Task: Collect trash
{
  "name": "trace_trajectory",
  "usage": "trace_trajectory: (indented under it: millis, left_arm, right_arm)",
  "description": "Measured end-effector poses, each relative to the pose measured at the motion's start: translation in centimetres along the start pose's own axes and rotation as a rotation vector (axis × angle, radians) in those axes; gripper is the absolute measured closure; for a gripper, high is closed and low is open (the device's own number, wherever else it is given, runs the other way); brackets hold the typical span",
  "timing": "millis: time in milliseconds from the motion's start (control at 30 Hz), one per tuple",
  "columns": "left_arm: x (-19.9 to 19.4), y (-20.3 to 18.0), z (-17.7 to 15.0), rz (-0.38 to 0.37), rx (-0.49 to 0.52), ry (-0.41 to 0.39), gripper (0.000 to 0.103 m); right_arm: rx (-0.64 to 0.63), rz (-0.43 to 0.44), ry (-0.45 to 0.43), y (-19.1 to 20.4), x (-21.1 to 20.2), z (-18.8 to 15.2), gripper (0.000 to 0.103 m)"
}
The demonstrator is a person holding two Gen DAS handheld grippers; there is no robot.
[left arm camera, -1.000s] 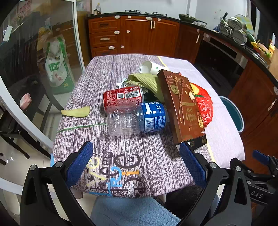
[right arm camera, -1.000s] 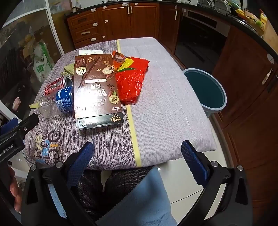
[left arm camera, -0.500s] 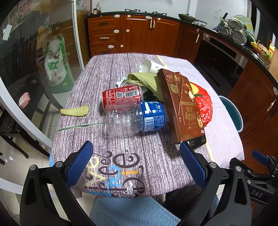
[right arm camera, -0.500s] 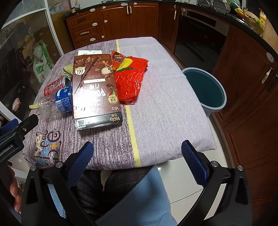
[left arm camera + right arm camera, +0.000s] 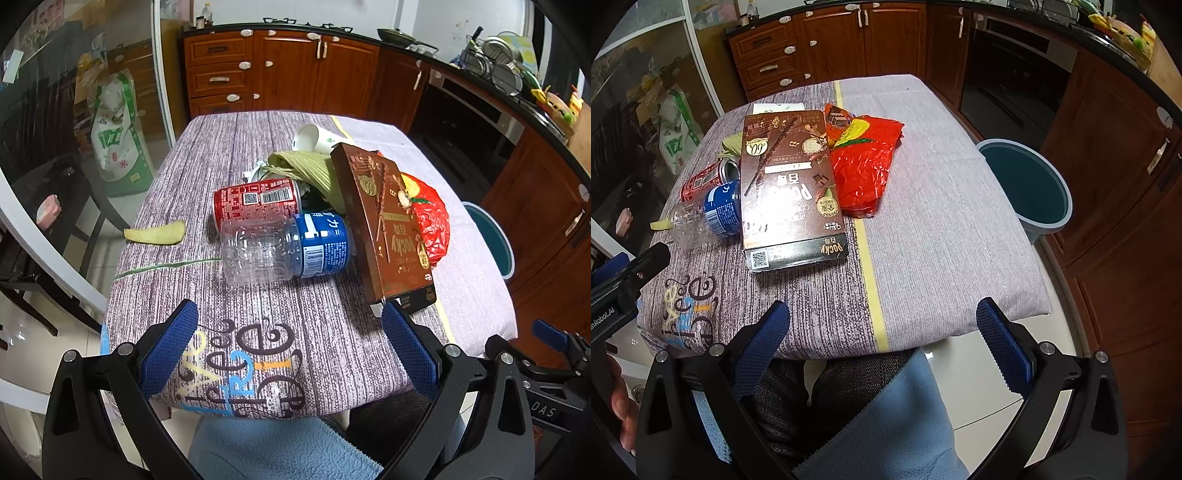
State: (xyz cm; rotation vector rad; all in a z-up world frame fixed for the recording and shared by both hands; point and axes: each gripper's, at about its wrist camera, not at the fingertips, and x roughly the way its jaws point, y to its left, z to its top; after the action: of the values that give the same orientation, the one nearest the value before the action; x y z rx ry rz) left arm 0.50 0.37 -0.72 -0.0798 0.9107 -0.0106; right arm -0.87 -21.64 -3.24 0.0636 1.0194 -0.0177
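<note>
Trash lies in a heap on the cloth-covered table (image 5: 229, 155): a clear bottle with a blue label (image 5: 284, 249), a red can (image 5: 256, 199), a brown Pocky box (image 5: 384, 221), a red wrapper (image 5: 428, 218), green husks (image 5: 306, 170), a white paper cup (image 5: 314, 138) and a yellow peel (image 5: 155, 233). The box (image 5: 790, 188), wrapper (image 5: 864, 162) and bottle (image 5: 701, 218) also show in the right wrist view. My left gripper (image 5: 288, 347) is open and empty at the table's near edge. My right gripper (image 5: 882, 347) is open and empty, just off the near edge.
A teal bin (image 5: 1027, 184) stands on the floor right of the table (image 5: 945, 221). Wooden cabinets (image 5: 280, 70) line the back and right. A glass door (image 5: 74, 110) and a green sack (image 5: 118, 136) are at the left.
Both grippers have drifted very slightly; the trash has not moved and both grippers stay open.
</note>
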Motion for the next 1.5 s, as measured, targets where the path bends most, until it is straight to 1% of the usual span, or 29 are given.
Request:
trace_trajectory:
  millis: [433, 567, 633, 733, 867, 967, 1067, 1167, 1200, 1233, 1333, 1400, 1433, 1500]
  left_arm:
    - [0.4, 0.0, -0.1, -0.008, -0.002, 0.013, 0.004]
    - [0.5, 0.0, 0.0, -0.021, 0.003, 0.015, 0.004]
    - [0.9, 0.1, 0.2, -0.053, 0.004, 0.028, 0.004]
    - [2.0, 0.3, 0.3, -0.133, -0.008, 0.064, 0.004]
    - [3.2, -0.1, 0.4, -0.198, -0.006, 0.088, 0.004]
    - [3.9, -1.0, 0.6, -0.229, 0.013, 0.088, 0.004]
    - [5.1, -2.1, 0.7, -0.259, 0.042, 0.106, 0.004]
    - [6.5, -3.0, 0.9, -0.296, 0.049, 0.135, 0.009]
    - [7.2, -3.4, 1.0, -0.307, 0.051, 0.151, 0.014]
    - [7.7, -3.6, 1.0, -0.313, 0.054, 0.161, 0.017]
    - [8.9, -4.3, 1.0, -0.328, 0.057, 0.191, 0.022]
    - [9.3, -4.7, 1.0, -0.345, 0.056, 0.194, 0.026]
    - [9.3, -4.8, 1.1, -0.355, 0.057, 0.195, 0.029]
    - [9.7, -5.2, 1.2, -0.371, 0.061, 0.202, 0.032]
  right_arm:
    - [0.003, -0.002, 0.013, -0.2, 0.3, -0.1, 0.006]
    - [0.003, -0.005, 0.011, -0.2, 0.4, -0.1, 0.006]
    - [0.006, -0.008, 0.011, -0.4, 0.4, -0.2, 0.006]
    - [0.005, -0.014, 0.011, -0.7, 0.5, -0.1, 0.006]
    - [0.007, -0.021, 0.012, -1.7, 1.1, 0.6, 0.006]
    - [0.016, -0.024, 0.018, -2.9, 1.7, 1.5, 0.006]
    - [0.04, -0.016, 0.026, -4.1, 2.3, 2.3, 0.006]
    - [0.054, -0.013, 0.037, -5.0, 3.1, 2.6, 0.006]
    - [0.056, -0.01, 0.04, -5.2, 3.4, 2.7, 0.006]
    - [0.057, -0.005, 0.044, -5.4, 3.7, 2.8, 0.006]
    - [0.059, 0.022, 0.058, -5.6, 4.7, 3.2, 0.006]
    - [0.057, 0.038, 0.061, -5.6, 5.3, 3.7, 0.009]
    - [0.061, 0.053, 0.065, -5.7, 5.6, 4.0, 0.012]
    - [0.072, 0.09, 0.077, -5.8, 6.2, 4.6, 0.017]
